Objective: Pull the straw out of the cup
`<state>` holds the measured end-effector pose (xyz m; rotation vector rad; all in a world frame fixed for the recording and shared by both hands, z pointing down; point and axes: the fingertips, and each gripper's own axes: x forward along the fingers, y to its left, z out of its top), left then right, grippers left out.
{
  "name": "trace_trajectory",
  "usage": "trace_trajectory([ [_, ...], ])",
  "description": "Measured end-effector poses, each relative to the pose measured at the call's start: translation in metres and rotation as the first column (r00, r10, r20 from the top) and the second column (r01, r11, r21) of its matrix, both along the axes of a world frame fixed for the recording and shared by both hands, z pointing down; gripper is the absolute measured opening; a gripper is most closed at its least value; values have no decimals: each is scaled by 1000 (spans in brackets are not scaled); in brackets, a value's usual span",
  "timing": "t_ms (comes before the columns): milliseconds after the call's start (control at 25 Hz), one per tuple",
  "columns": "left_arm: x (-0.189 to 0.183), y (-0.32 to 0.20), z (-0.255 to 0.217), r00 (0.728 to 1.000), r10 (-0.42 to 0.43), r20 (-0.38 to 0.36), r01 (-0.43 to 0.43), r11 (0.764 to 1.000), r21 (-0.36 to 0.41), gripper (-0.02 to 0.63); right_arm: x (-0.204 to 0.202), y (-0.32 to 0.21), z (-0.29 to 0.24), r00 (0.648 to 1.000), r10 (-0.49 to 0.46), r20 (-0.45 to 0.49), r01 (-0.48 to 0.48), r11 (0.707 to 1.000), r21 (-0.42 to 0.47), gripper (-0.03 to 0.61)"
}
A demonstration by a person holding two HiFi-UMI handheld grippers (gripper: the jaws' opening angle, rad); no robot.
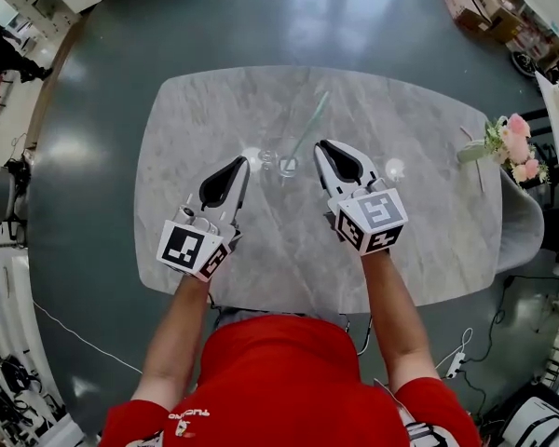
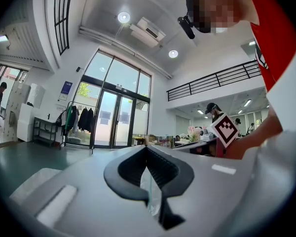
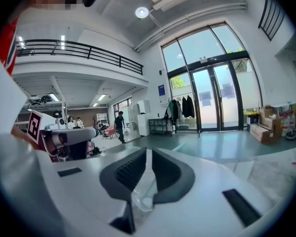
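A clear glass cup (image 1: pixel 287 167) stands near the middle of the marble table (image 1: pixel 429 250). A pale green straw (image 1: pixel 309 124) leans out of it toward the far right. My left gripper (image 1: pixel 242 162) lies just left of the cup, shut and holding nothing. My right gripper (image 1: pixel 321 145) is just right of the cup beside the straw, also shut and empty. Neither touches the cup or straw. In the left gripper view the jaws (image 2: pixel 147 148) meet at the tips; in the right gripper view the jaws (image 3: pixel 148 151) do the same, with a clear glassy shape in the slit below.
A second small clear glass item (image 1: pixel 267 156) sits close to the cup's left side. A bunch of pink flowers (image 1: pixel 511 147) lies at the table's right edge, with a grey chair (image 1: pixel 526 222) beyond. Boxes and furniture ring the grey floor.
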<state>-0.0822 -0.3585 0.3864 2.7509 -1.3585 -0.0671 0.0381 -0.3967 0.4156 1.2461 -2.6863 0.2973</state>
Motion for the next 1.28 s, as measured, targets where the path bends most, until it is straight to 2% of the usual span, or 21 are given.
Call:
trace_trajectory([
  [40, 1, -1, 1, 1000, 4, 0, -4, 1000, -3, 5, 0, -3, 3, 1000, 3, 5, -3, 1000, -11, 13],
  [80, 2, -2, 3, 1000, 8, 0, -8, 1000, -6, 5, 1, -6, 7, 1000, 6, 10, -6, 1000, -23, 59],
  [120, 3, -3, 4, 1000, 12, -1, -12, 1000, -9, 5, 1, -10, 11, 1000, 9, 13, -9, 999, -35, 77],
  [720, 0, -4, 24, 1000, 26, 1, -26, 998, -53, 5, -14, -54, 61, 999, 7, 40, 0, 986, -169, 142],
  [1080, -11, -1, 30, 1000, 12, 3, -12, 997, -72, 5, -21, -68, 68, 1000, -1, 4, 2, 985, -173, 140],
  [1240, -12, 1, 31, 1000, 12, 3, -11, 997, -75, 5, -18, -69, 70, 1000, 11, -29, -15, 987, -157, 58],
  [1280, -12, 1, 31, 1000, 12, 4, -11, 997, -75, 5, -18, -69, 70, 999, 11, -33, -16, 988, -154, 54],
])
